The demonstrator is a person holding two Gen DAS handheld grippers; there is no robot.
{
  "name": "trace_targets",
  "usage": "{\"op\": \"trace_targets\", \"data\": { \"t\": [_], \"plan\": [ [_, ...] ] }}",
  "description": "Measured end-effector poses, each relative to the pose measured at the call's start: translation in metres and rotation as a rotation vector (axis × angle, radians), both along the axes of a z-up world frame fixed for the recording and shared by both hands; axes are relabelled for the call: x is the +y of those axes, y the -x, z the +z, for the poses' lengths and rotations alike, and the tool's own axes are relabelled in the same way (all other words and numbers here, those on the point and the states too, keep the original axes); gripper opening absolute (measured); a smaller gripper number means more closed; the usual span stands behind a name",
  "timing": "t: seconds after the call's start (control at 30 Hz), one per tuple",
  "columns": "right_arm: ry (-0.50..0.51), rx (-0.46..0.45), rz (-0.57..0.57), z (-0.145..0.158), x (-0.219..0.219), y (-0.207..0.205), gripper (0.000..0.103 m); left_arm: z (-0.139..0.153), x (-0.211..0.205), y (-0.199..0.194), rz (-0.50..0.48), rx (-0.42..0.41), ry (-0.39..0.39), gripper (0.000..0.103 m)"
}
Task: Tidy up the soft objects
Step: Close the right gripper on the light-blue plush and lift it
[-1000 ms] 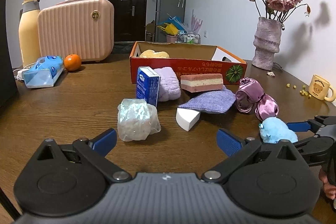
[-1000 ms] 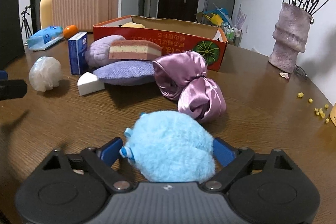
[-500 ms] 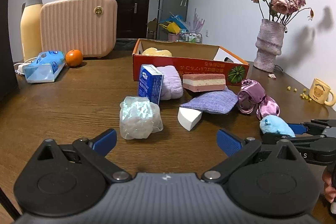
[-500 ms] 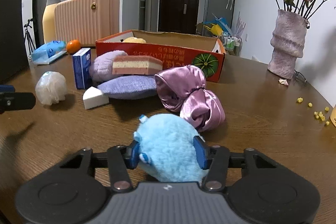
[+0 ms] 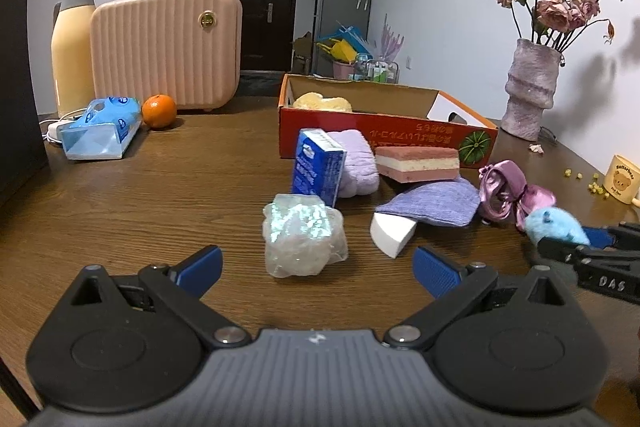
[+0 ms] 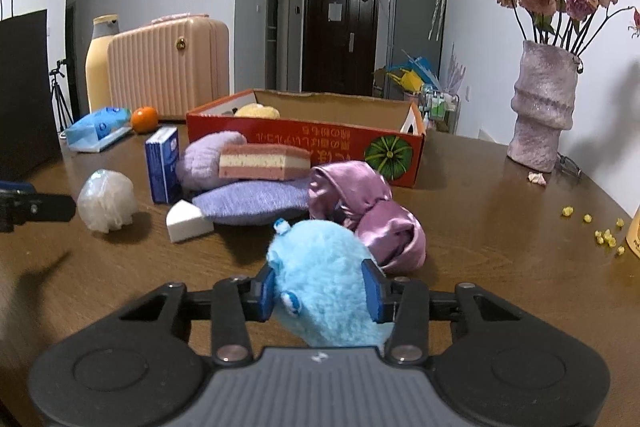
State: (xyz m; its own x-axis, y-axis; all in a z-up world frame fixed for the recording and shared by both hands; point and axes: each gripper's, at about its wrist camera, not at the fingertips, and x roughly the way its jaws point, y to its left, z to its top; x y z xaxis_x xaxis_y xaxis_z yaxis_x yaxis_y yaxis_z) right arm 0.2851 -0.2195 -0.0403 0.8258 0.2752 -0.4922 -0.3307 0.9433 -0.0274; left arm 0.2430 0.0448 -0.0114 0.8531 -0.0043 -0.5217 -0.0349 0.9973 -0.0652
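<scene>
My right gripper (image 6: 320,293) is shut on a fluffy blue plush toy (image 6: 324,279) and holds it above the table; it also shows in the left wrist view (image 5: 554,225). My left gripper (image 5: 316,267) is open and empty, just short of a clear crinkly bundle (image 5: 302,235). Ahead lie a white wedge sponge (image 5: 392,233), a purple pouch (image 5: 436,203), a pink layered sponge (image 5: 418,163), a lilac towel (image 5: 356,163), a blue carton (image 5: 318,167) and a satin scrunchie (image 5: 508,193). The red cardboard box (image 5: 384,133) holds a yellow sponge (image 5: 322,103).
A pink case (image 5: 166,45), a yellow flask (image 5: 72,47), a tissue pack (image 5: 102,129) and an orange (image 5: 159,111) stand at the back left. A vase of dried roses (image 5: 530,89) and a mug (image 5: 622,179) stand at the right.
My right gripper has closed on the blue plush toy and lifted it off the table. My left gripper has stayed open and shifted slightly.
</scene>
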Motion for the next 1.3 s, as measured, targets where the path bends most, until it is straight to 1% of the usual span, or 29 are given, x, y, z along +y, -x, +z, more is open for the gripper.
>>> {"op": "trace_targets", "data": {
  "t": [0.23,0.4,0.63,0.83,1.07,1.13,1.17,1.23,1.3],
  "plan": [
    [-0.003,-0.043,0.000,0.011,0.002,-0.004,0.039,0.002,0.015,-0.014,-0.002,0.024,0.008,0.103],
    [-0.006,-0.067,0.002,0.017,0.003,-0.010,0.039,0.000,0.017,-0.028,-0.001,0.053,-0.005,0.103],
    [-0.006,-0.108,0.000,0.026,0.002,-0.023,0.039,-0.003,0.013,-0.048,-0.003,0.072,-0.037,0.103],
    [-0.020,-0.127,0.000,0.026,0.001,-0.040,0.039,-0.011,0.010,-0.065,-0.001,0.095,-0.064,0.103],
    [-0.051,-0.120,0.001,0.020,-0.003,-0.047,0.039,-0.020,0.005,-0.074,-0.026,0.092,-0.094,0.103],
    [-0.053,-0.128,0.000,0.020,-0.004,-0.045,0.039,-0.020,0.003,-0.074,-0.039,0.081,-0.106,0.099],
    [-0.054,-0.132,0.000,0.020,-0.004,-0.044,0.040,-0.020,0.002,-0.075,-0.045,0.076,-0.113,0.095],
    [-0.053,-0.133,0.000,0.019,-0.003,-0.043,0.039,-0.022,0.001,-0.076,-0.059,0.076,-0.125,0.084],
    [-0.053,-0.126,0.002,0.017,-0.002,-0.043,0.039,-0.024,0.003,-0.079,-0.074,0.091,-0.114,0.055]
  ]
}}
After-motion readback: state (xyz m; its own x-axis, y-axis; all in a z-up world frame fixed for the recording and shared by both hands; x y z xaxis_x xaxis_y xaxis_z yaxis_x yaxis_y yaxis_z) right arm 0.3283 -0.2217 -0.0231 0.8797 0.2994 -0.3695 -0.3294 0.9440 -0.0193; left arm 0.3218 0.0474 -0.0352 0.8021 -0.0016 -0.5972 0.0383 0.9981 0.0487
